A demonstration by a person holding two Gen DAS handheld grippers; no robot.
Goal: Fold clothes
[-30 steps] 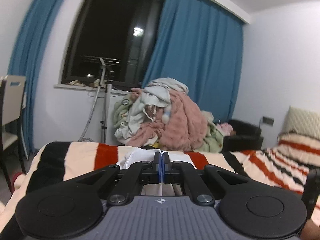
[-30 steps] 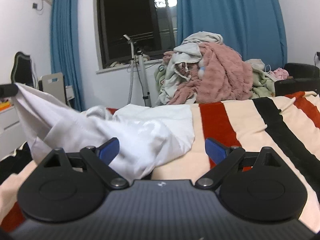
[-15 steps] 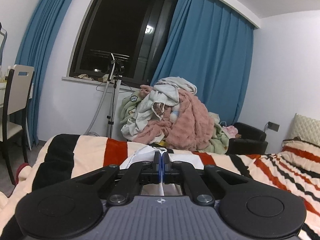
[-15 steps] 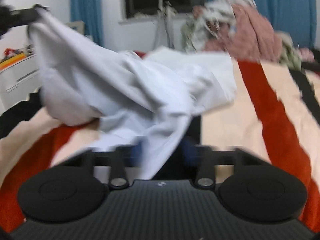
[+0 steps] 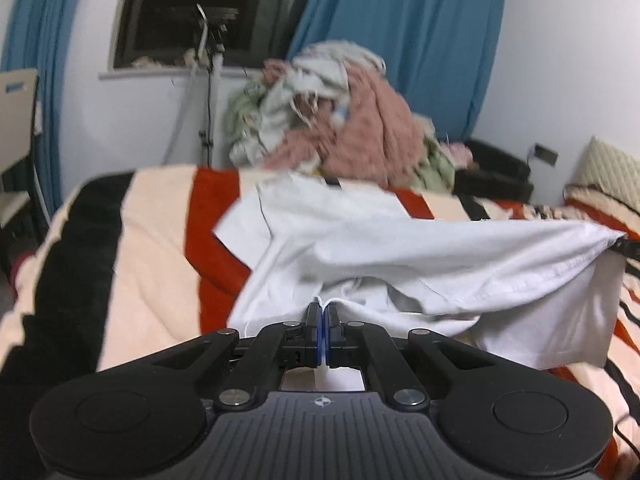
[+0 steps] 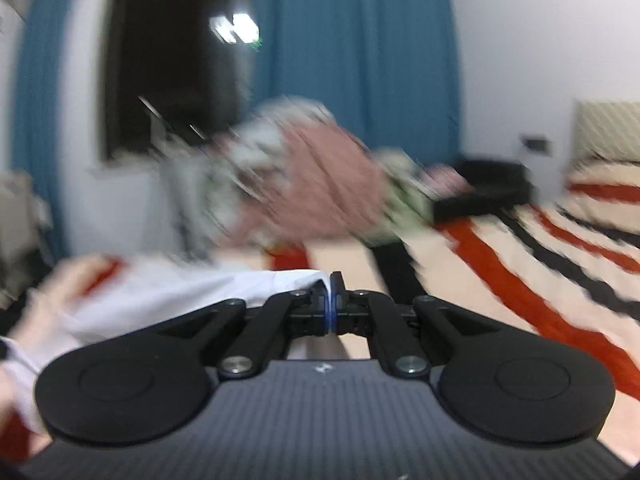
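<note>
A white garment (image 5: 400,248) lies partly on the striped bed and is stretched between both grippers. My left gripper (image 5: 322,312) is shut on a pinch of its near edge at the bottom centre of the left wrist view. At the far right of that view the other corner is pulled taut by the tip of my right gripper (image 5: 624,242). In the blurred right wrist view my right gripper (image 6: 331,300) is shut on the white garment (image 6: 168,300), which trails away to the left.
The bed's blanket (image 5: 132,248) has cream, red and black stripes. A heap of pink, white and green clothes (image 5: 340,120) is piled behind the bed, before blue curtains (image 5: 400,40) and a dark window. A stand (image 5: 210,80) and a chair (image 5: 16,128) are at left.
The right gripper closed on the white garment and swung up and to the right, pulling it taut. The left gripper tipped downward, so the garment and bed now fill its view.
</note>
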